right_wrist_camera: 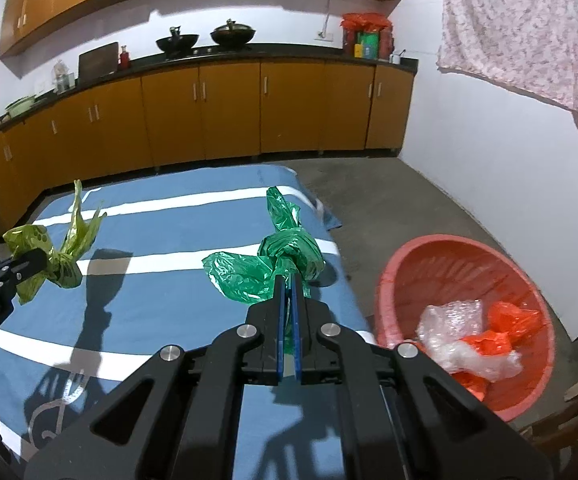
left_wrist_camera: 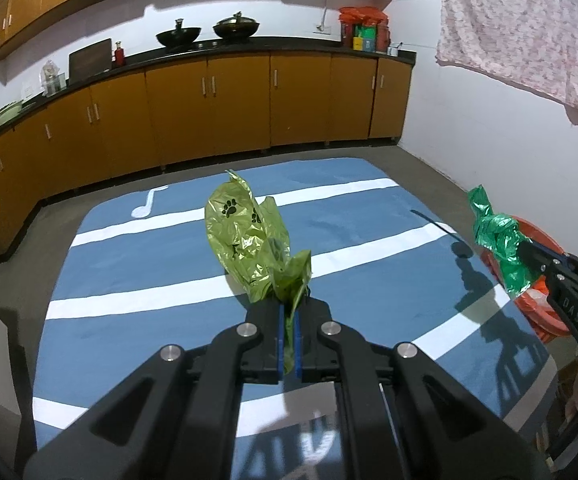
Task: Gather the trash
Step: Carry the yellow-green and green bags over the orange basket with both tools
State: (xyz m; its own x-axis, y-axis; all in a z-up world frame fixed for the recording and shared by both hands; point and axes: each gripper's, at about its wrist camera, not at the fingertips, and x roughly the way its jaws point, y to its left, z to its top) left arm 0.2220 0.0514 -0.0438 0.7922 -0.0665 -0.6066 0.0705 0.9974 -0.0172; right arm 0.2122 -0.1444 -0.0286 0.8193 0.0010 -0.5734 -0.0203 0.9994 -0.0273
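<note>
Left gripper (left_wrist_camera: 287, 316) clamped tight on the twisted neck of a lime-green paw-print bag (left_wrist_camera: 249, 236), held up over the blue white-striped mat (left_wrist_camera: 149, 264). Right gripper (right_wrist_camera: 289, 292) likewise pinched on a knotted dark green bag (right_wrist_camera: 273, 268), above the mat's right edge. Red basin (right_wrist_camera: 441, 264) on the concrete floor just right of the mat, holding clear bubble wrap (right_wrist_camera: 461, 332) and orange plastic (right_wrist_camera: 513, 320).
</note>
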